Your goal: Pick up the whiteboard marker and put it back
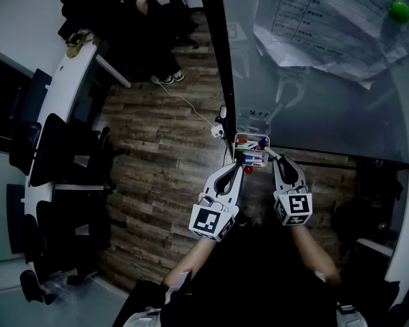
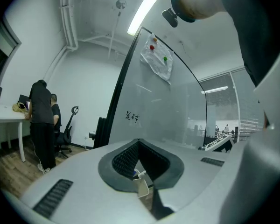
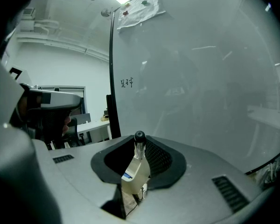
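The right gripper (image 3: 140,144) is clamped on the whiteboard marker (image 3: 136,168); the black cap pokes past the jaw tips and the lower end is hidden by the gripper body. The left gripper (image 2: 138,143) has its jaws closed together, with a pale scrap in the gap below too small to name. Both sit just beside the marker tray (image 1: 251,139) under the whiteboard (image 1: 313,107), near 1 indistinct red object (image 1: 248,169)
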Available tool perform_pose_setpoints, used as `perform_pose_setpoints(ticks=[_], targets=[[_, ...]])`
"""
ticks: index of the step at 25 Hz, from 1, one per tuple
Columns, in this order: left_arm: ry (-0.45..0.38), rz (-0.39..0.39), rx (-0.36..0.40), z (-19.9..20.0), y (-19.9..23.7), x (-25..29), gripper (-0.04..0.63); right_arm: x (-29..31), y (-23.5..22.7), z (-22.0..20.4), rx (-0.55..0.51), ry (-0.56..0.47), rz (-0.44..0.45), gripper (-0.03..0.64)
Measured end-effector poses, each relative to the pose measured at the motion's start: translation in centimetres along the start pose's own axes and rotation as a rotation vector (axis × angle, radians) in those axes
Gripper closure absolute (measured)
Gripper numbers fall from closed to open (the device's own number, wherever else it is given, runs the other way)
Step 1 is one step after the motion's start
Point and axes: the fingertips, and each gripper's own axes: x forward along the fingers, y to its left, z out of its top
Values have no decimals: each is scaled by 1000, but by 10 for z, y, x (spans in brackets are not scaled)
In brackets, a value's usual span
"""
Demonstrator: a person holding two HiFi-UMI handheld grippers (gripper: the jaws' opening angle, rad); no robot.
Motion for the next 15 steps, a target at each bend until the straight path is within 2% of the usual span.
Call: perform_pose_setpoints(ticks=[15], targets=[[-22, -11, 9, 6, -13, -14, 589, -22, 5, 16, -11, -59, -12, 537]])
